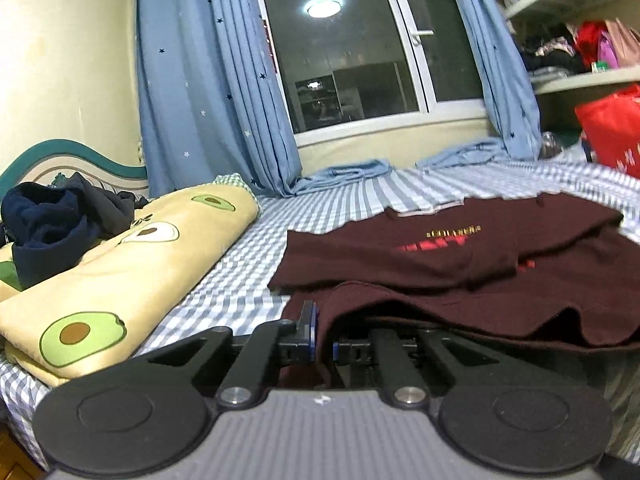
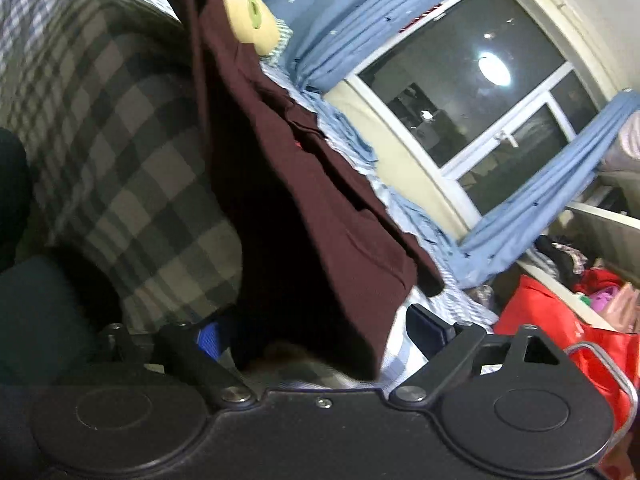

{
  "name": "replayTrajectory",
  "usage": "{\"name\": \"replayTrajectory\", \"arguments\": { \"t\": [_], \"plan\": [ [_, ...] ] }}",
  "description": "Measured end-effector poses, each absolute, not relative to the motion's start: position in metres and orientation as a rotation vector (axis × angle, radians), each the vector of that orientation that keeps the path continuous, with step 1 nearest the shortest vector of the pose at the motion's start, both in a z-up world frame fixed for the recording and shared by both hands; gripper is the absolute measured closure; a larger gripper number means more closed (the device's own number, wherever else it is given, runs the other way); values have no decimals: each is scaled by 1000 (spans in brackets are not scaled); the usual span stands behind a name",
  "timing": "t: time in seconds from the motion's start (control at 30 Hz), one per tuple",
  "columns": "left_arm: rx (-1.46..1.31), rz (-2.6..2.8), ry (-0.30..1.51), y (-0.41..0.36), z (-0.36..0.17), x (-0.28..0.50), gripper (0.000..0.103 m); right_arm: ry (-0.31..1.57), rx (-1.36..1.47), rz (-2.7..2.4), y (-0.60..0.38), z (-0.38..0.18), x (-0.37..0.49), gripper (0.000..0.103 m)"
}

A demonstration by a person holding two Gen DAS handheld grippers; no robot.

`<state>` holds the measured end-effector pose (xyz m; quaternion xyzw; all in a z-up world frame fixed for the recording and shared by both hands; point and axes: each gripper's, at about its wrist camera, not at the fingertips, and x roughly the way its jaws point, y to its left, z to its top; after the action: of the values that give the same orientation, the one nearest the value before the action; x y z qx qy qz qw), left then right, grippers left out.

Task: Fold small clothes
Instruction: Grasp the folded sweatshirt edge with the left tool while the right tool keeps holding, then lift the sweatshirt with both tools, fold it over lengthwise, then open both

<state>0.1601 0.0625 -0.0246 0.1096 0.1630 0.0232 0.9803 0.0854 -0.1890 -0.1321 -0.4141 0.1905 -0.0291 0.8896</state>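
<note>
Blue-checked bedsheet (image 1: 248, 272) carries the maroon printed T-shirt (image 1: 440, 256). My left claw (image 1: 323, 346) pinches its near hem; my right claw (image 2: 316, 332) stands spread around hanging cloth.

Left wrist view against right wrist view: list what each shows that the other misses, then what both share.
Only the left wrist view: the left gripper shut on the maroon shirt, its printed front, a dark navy garment, the headboard.
Only the right wrist view: the right gripper open, with shirt cloth hanging between its fingers.
Both: shirt, avocado blanket, checked bedsheet, blue curtains, window, red bag.
</note>
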Motion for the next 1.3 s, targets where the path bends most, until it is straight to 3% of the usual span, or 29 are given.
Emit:
{"name": "replayTrajectory", "arguments": {
  "t": [0.07, 0.23, 0.3, 0.37, 0.43, 0.5, 0.57, 0.63, 0.77, 0.8, 0.87, 0.97, 1.03, 1.3],
  "plan": [
    [213, 49, 321, 65, -20, 163, 97, 371, -859, -62, -190, -132, 83, 18],
    [211, 57, 322, 68, -17, 166, 97, 319, -850, -10, -189, -133, 77, 44],
    [211, 64, 329, 67, -18, 166, 97, 304, -847, -6, -189, -130, 78, 49],
    [205, 68, 338, 68, -20, 166, 97, 283, -849, -20, -191, -127, 77, 61],
    [209, 70, 344, 67, -23, 163, 97, 261, -867, -33, -197, -121, 73, 86],
    [213, 70, 352, 65, -26, 161, 97, 251, -889, -29, -202, -116, 68, 86],
    [216, 78, 359, 64, -29, 159, 97, 229, -934, 9, -204, -116, 62, 77],
    [200, 81, 366, 64, -31, 158, 97, 186, -995, 36, -201, -120, 56, 59],
    [189, 85, 376, 66, -32, 157, 97, 145, -1096, 105, -189, -131, 55, 56],
    [192, 86, 378, 66, -32, 157, 97, 148, -1106, 115, -187, -133, 56, 57],
    [199, 85, 380, 66, -32, 157, 97, 172, -1117, 123, -183, -134, 61, 70],
    [205, 86, 382, 66, -33, 156, 97, 202, -1124, 122, -184, -133, 62, 77],
    [205, 86, 383, 65, -34, 156, 97, 225, -1167, 103, -188, -135, 58, 90],
    [248, 75, 392, 57, -45, 152, 97, 299, -1191, 52, -215, -127, 46, 91]
  ]
}}
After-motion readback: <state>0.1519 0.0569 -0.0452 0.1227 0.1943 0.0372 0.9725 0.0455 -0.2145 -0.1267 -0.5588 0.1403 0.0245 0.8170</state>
